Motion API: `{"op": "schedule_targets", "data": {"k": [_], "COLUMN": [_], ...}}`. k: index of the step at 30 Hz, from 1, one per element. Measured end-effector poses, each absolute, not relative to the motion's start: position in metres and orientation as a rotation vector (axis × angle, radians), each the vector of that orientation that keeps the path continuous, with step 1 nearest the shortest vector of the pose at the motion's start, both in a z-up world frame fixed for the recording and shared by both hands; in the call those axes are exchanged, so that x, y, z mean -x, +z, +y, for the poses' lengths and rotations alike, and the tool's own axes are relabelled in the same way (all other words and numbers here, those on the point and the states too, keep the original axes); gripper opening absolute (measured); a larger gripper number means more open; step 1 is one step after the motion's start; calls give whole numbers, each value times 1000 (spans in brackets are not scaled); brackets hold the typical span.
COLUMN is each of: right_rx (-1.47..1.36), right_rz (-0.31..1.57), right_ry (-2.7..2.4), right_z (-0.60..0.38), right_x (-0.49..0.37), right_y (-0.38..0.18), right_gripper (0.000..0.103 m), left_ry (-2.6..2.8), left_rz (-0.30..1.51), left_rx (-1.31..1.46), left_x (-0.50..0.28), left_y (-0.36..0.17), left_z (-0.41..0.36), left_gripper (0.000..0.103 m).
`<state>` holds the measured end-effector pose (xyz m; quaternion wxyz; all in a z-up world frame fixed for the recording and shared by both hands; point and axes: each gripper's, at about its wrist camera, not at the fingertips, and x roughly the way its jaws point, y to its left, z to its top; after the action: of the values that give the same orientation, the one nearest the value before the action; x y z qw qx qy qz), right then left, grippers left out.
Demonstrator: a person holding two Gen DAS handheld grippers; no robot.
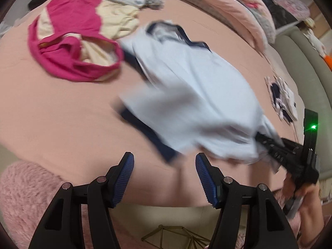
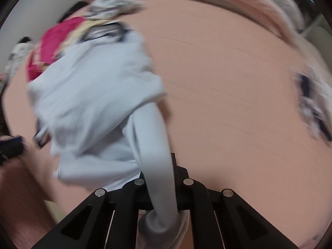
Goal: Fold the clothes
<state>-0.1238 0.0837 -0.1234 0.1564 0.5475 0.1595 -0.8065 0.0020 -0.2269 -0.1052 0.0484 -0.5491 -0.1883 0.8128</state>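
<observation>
Pink bed sheet carried a pale blue garment, mid-spread. Right tongs clamped its sleeve; left tongs stood open beside its hem, probably needing the opposite edge.

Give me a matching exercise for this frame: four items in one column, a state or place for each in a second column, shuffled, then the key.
Items
1. left hand-held gripper
2. right hand-held gripper
3. pale blue shirt
4. pink garment

States
A. lies crumpled at the far side of the bed
B. open, holding nothing
C. gripped at one end, partly lifted, blurred
D. shut on cloth

Pairs: 1-B, 2-D, 3-C, 4-A
</observation>
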Motion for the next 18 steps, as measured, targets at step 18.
{"op": "schedule_targets", "data": {"k": [18], "right_rx": [-1395], "right_rz": [438], "right_ry": [-2796], "right_z": [164], "right_x": [119], "right_y": [-76], "right_gripper": [20], "left_ry": [2503], "left_rz": [-332], "left_rx": [1676], "left_x": [79], "left_y": [-138], "left_z": [-121], "left_gripper": [32]}}
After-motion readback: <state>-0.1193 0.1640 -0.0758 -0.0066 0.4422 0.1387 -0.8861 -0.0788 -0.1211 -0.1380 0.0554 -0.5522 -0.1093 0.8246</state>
